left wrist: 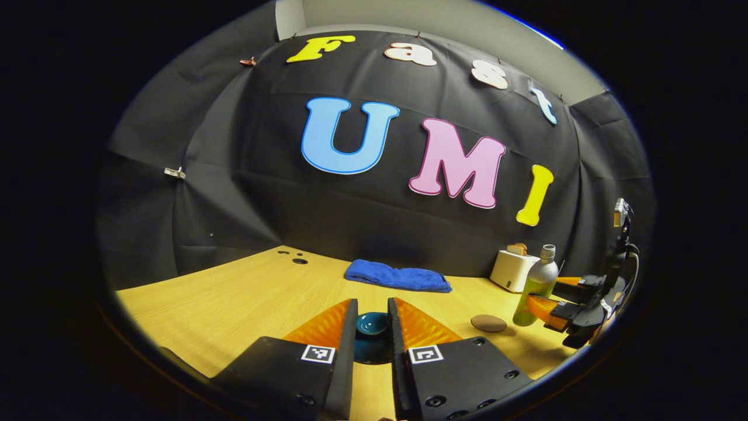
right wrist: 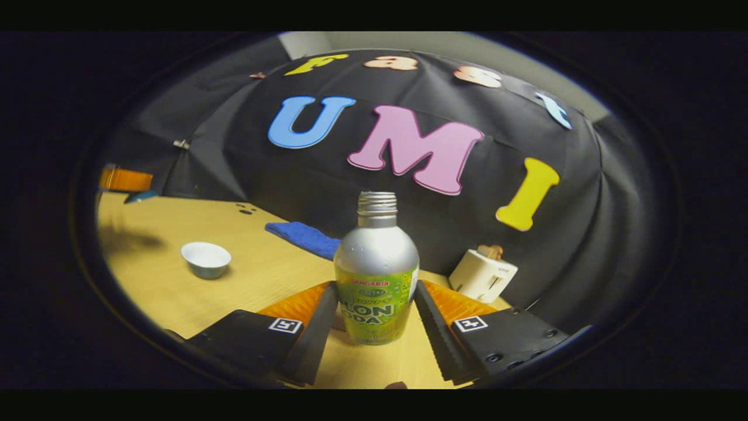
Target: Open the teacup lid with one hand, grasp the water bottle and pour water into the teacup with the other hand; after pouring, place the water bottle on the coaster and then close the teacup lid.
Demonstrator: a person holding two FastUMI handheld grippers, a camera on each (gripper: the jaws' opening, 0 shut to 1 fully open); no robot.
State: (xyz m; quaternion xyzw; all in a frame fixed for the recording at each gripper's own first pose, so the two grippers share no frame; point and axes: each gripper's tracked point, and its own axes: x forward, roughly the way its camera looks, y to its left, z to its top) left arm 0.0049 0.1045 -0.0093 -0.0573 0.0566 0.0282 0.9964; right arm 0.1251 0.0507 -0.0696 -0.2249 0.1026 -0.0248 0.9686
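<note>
I'm holding the teacup lid [left wrist: 372, 323] clamped in my left gripper [left wrist: 372, 327]. My right gripper [right wrist: 374, 321] is straddling the water bottle [right wrist: 377, 275], fingers apparently not pressing yet, so I'm aiming to squeeze low and even.

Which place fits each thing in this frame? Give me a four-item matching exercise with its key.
Things:
1. teacup lid
2. water bottle
3. coaster
4. blue towel

Places:
A. flat on the table, nothing on it
B. between the fingers of the left gripper
C. at the foot of the back wall
D. between the fingers of the right gripper

Pairs: 1-B, 2-D, 3-A, 4-C.
</note>
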